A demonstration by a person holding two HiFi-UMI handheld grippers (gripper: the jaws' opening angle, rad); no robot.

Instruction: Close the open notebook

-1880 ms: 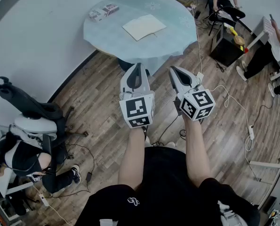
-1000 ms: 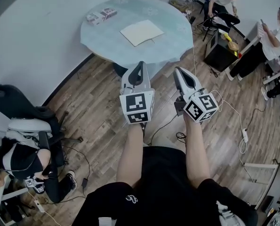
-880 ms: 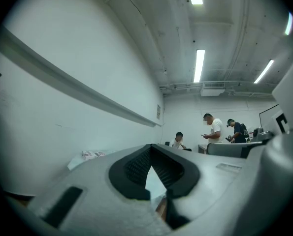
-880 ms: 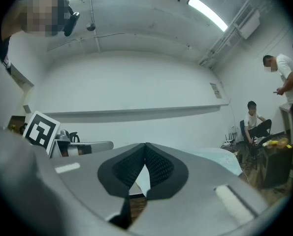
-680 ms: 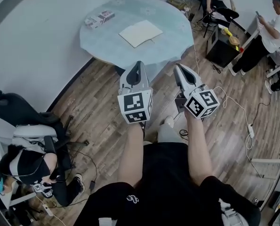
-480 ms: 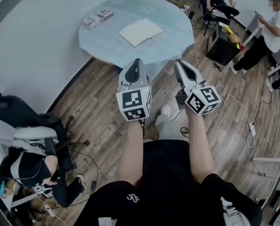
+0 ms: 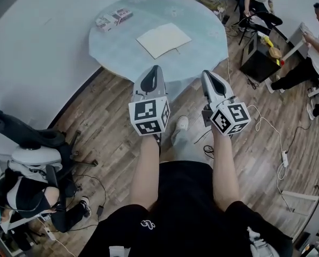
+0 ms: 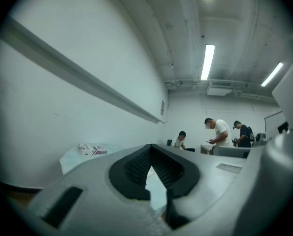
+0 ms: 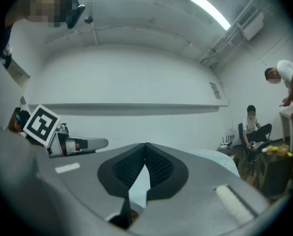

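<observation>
The open notebook (image 7: 163, 39) lies flat, cream pages up, near the middle of a round table (image 7: 202, 31) with a pale blue cloth. Both grippers are held level in front of me, short of the table's near edge and apart from the notebook. The left gripper (image 7: 153, 68) has its jaws meeting at the tips with nothing between them, as the left gripper view (image 8: 151, 146) shows. My right gripper (image 7: 207, 74) is likewise shut and empty (image 9: 146, 144). The notebook itself is barely visible in the gripper views.
A small printed box (image 7: 113, 18) sits at the table's far left. A black cabinet (image 7: 258, 55) and two people (image 7: 314, 42) are at the right. An office chair (image 7: 30, 143) and a seated person (image 7: 20, 194) are at the left. Cables (image 7: 266, 127) trail over the wooden floor.
I have stepped toward the table. Both grippers moved forward with me, so their tips now sit close to the table's near edge. Both sets of jaws look the same.
</observation>
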